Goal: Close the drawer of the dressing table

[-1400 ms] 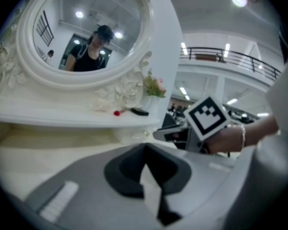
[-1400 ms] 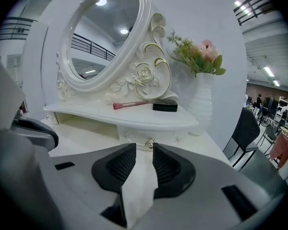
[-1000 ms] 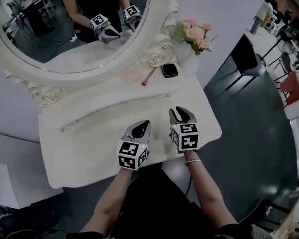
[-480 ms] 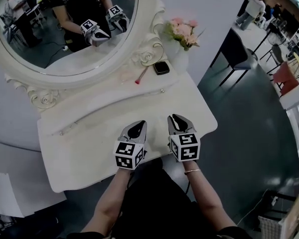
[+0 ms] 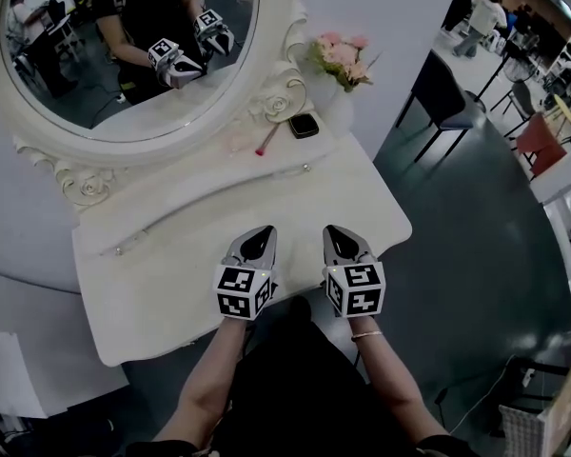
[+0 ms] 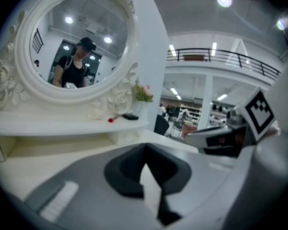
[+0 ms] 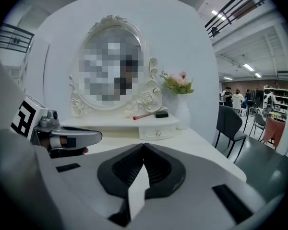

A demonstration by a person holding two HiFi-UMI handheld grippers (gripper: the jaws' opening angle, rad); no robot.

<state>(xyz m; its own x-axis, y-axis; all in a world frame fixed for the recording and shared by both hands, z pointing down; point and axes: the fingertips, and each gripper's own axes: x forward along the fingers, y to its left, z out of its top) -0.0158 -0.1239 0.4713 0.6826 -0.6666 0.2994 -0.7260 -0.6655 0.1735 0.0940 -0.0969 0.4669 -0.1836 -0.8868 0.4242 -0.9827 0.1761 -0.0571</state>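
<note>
The white dressing table (image 5: 162, 284) carries a raised shelf under an oval mirror (image 5: 124, 55). A small drawer (image 7: 156, 131) with a round knob sits below the shelf's right end, its front level with the shelf unit. My left gripper (image 5: 260, 233) (image 6: 144, 147) is shut and empty above the tabletop near the front edge. My right gripper (image 5: 336, 232) (image 7: 144, 145) hovers beside it; its jaws have just been closing with nothing between them, and now stand shut. Both point toward the mirror, well short of the drawer. Each gripper view also shows the other gripper alongside.
On the shelf lie a red stick (image 5: 266, 141) and a black flat object (image 5: 303, 125), next to a vase of pink flowers (image 5: 341, 60). A dark chair (image 5: 438, 93) stands on the floor to the table's right. The person's body is close against the front edge.
The right gripper's jaws went from open to shut. Both grippers drew back toward the table's front edge, the right one more.
</note>
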